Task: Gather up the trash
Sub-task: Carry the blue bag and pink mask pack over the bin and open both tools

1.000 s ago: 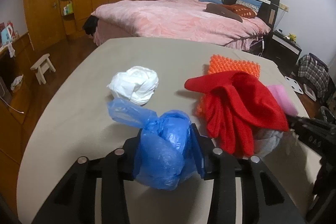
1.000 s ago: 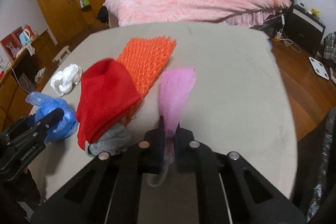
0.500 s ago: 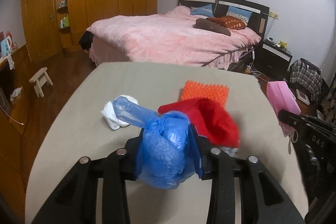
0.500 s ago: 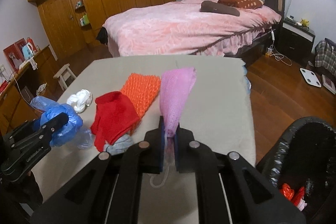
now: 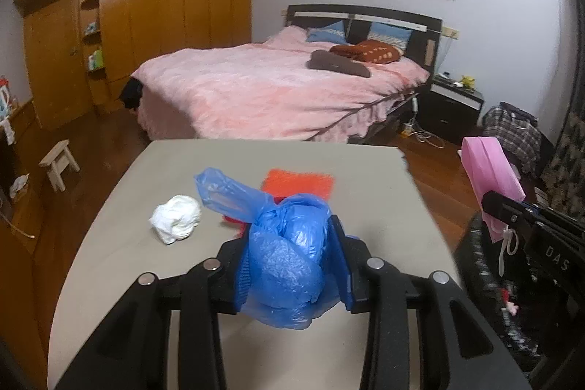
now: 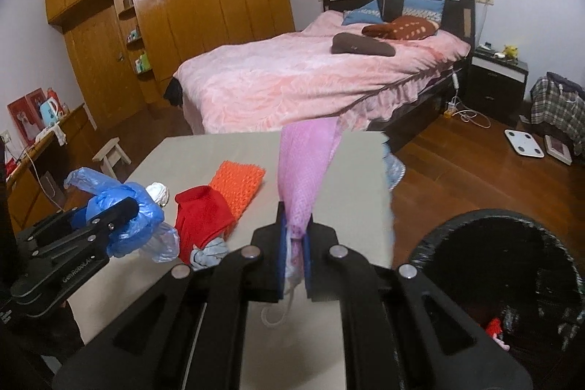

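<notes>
Two handheld grippers are hovering above a beige tabletop [image 5: 120,265] in a bedroom. The left gripper [image 5: 292,265] is holding a crumpled blue plastic bag [image 5: 289,254], its jaws clamped on either side of the bundle so that one loose end of the bag is sticking up and to the left. The right gripper [image 6: 294,251] is pinching a pink mesh pouch [image 6: 303,167], its jaws pressed almost together on the pouch's lower end while the rest is standing up like a fan; a thin white cord [image 6: 278,309] is dangling beneath the jaws.

Lying on the tabletop are a crumpled white wad [image 5: 177,218] on the left, an orange knitted cloth [image 6: 237,185] farther back, and a red cloth [image 6: 201,218] overlapping the orange one's near edge, with a small grey-blue rag [image 6: 210,251] peeking out below it. In the left wrist view the blue bag is hiding most of the red cloth.

A black trash bin [image 6: 446,240] is standing on the wooden floor [image 6: 475,170] just beside the tabletop's right edge, below the right gripper, with something red [image 6: 493,326] showing inside. Behind the tabletop a bed [image 5: 274,90] with a pink cover is filling the middle of the room, and a wooden wardrobe [image 5: 164,6] is lining the far left wall.
</notes>
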Tool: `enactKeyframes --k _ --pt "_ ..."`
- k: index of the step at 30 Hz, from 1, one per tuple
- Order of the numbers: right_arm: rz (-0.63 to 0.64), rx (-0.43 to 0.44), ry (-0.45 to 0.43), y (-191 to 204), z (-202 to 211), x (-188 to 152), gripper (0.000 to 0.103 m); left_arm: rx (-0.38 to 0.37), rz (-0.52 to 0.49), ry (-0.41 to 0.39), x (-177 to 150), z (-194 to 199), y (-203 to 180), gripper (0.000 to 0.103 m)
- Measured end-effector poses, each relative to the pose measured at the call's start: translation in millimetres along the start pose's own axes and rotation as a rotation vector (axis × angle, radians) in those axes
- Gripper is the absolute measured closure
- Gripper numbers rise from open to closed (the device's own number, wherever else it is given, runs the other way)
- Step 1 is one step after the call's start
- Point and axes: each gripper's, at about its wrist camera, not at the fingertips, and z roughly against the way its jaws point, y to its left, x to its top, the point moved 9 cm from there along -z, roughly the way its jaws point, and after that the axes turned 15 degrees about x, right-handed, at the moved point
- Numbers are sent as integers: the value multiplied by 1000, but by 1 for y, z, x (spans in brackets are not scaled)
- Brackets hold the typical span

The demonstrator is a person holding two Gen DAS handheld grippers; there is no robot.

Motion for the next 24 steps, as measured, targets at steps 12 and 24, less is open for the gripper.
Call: enactKeyframes --k 12,24 --pt "-32 -86 -62 -38 73 -8 96 -106 -50 -60 9 45 -69 65" --pt "-87 -209 -105 -93 134 -23 96 -232 -121 -84 2 71 -148 65"
